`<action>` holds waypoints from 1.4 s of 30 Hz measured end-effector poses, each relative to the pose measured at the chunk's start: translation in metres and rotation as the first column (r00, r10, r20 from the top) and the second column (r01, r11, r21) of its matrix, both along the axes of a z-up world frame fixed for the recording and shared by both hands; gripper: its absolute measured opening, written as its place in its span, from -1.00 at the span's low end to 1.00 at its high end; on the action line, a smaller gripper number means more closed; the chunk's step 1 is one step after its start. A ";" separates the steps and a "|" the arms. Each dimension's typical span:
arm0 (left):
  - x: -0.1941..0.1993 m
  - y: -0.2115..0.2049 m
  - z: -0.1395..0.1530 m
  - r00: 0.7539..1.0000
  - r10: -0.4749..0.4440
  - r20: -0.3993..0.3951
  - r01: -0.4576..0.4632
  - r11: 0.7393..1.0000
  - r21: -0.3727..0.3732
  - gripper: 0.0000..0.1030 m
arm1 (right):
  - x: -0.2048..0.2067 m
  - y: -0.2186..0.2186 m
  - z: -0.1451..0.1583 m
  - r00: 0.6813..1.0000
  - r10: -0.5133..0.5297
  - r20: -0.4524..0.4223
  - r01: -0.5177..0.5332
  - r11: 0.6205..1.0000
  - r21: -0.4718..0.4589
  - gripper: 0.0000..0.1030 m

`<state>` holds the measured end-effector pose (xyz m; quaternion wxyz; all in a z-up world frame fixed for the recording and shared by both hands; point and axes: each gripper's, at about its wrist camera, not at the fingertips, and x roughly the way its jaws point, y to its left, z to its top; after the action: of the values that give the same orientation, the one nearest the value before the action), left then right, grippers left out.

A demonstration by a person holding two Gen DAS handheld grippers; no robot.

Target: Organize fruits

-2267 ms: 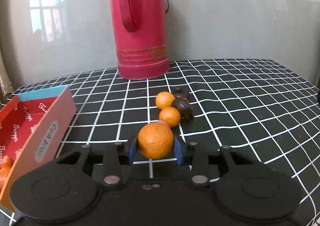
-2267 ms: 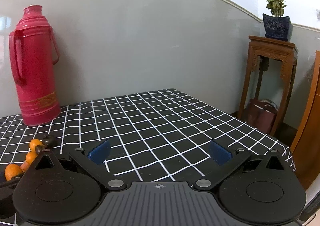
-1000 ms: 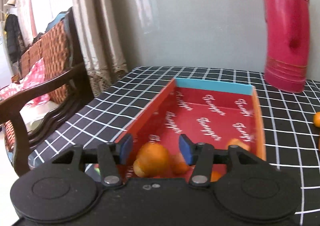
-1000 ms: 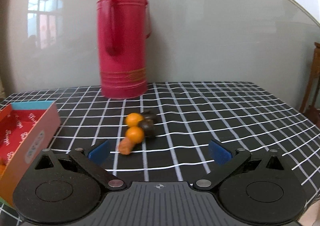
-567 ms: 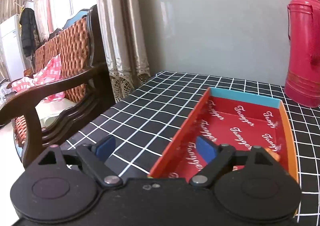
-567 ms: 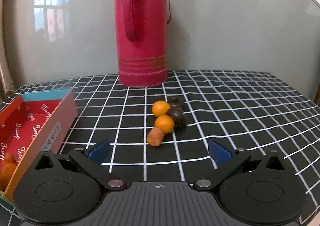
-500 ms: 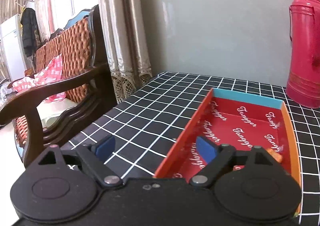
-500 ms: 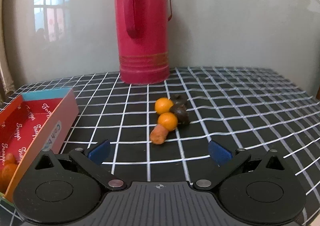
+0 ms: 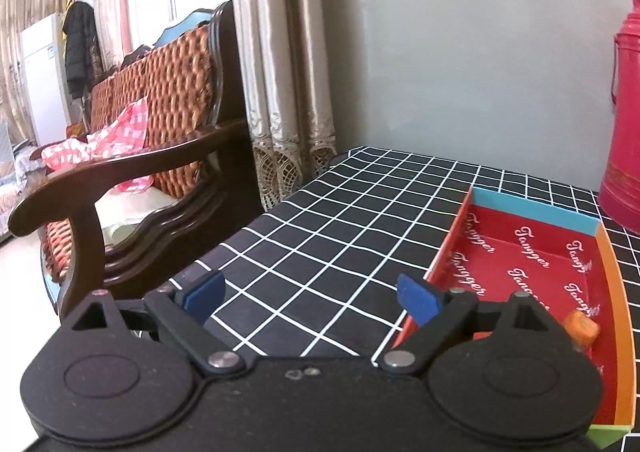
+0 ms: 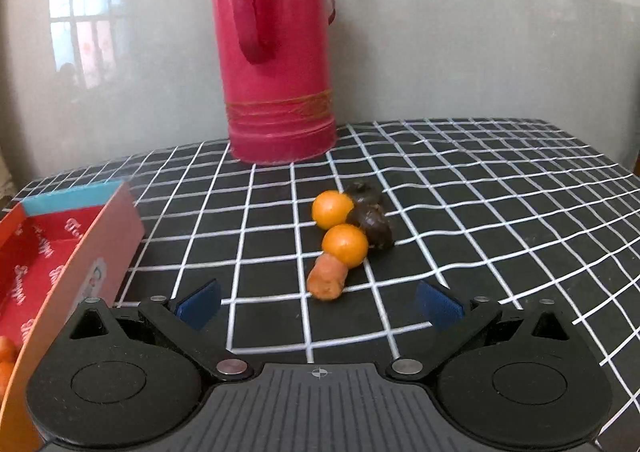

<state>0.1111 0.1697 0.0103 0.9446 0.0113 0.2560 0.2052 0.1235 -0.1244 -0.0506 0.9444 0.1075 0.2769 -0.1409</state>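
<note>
Fruits (image 10: 345, 245) lie clustered on the checked surface (image 10: 480, 212) before the red flask (image 10: 276, 52): two oranges, two dark fruits, one oblong orange piece. The right gripper (image 10: 320, 304) hangs wide apart just short of them. The left gripper (image 9: 310, 294), jaws opening and empty, hovers beside the red box (image 9: 532, 252).

The left gripper (image 9: 310, 298) hangs over the black, white-gridded surface (image 9: 340, 236) with its jaws opening and nothing between them. At about four o'clock from the blue pads (image 9: 416, 298) lies the red box (image 9: 532, 260), its far wall blue and its right rim orange; one orange fruit (image 9: 581, 328) rests inside near that rim. A red thermos (image 9: 626, 120) stands at two o'clock. A wooden armchair (image 9: 132, 180) with woven backing sits at nine o'clock beside curtains (image 9: 280, 64).
</note>
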 end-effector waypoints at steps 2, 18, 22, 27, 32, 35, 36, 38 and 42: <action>0.000 0.002 0.000 1.000 0.002 -0.002 -0.002 1.000 -0.001 0.69 | 0.000 -0.002 0.001 1.000 0.000 0.020 0.000 1.000 0.005 0.99; -0.002 0.007 0.000 1.000 0.010 -0.002 -0.010 1.000 0.005 0.74 | 0.015 -0.003 -0.009 1.000 0.024 -0.010 -0.024 0.999 0.044 -0.22; -0.003 0.008 0.001 1.000 0.012 0.004 -0.012 1.000 0.004 0.75 | 0.017 -0.007 -0.012 0.999 0.026 -0.021 -0.024 0.996 0.086 -0.39; -0.002 0.011 0.001 1.000 0.015 0.000 -0.015 1.000 -0.008 0.75 | 0.016 -0.009 -0.013 0.999 0.043 -0.010 -0.042 0.991 0.128 -0.83; -0.003 0.010 0.001 1.000 0.020 0.002 -0.020 1.000 -0.010 0.75 | 0.016 -0.004 -0.012 0.997 0.070 -0.018 -0.068 0.992 0.106 -0.83; -0.003 0.011 0.001 1.000 0.019 0.002 -0.019 1.000 -0.007 0.75 | 0.016 -0.001 -0.012 0.996 0.087 -0.021 -0.085 0.992 0.098 -0.85; -0.004 0.011 0.001 1.000 0.019 0.003 -0.019 1.000 -0.006 0.75 | 0.016 -0.001 -0.012 0.996 0.092 -0.021 -0.090 0.991 0.100 -0.89; -0.004 0.011 0.001 1.000 0.021 0.004 -0.021 1.000 -0.006 0.75 | 0.016 -0.001 -0.012 0.995 0.100 -0.018 -0.098 0.989 0.110 -0.94; -0.004 0.011 0.001 1.000 0.023 0.003 -0.023 1.000 -0.009 0.75 | 0.014 0.000 -0.009 0.993 0.116 -0.008 -0.114 0.988 0.107 -0.94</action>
<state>0.1074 0.1806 0.0113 0.9425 0.0039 0.2558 0.2151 0.1377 -0.1244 -0.0598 0.9419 0.1404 0.2966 -0.0721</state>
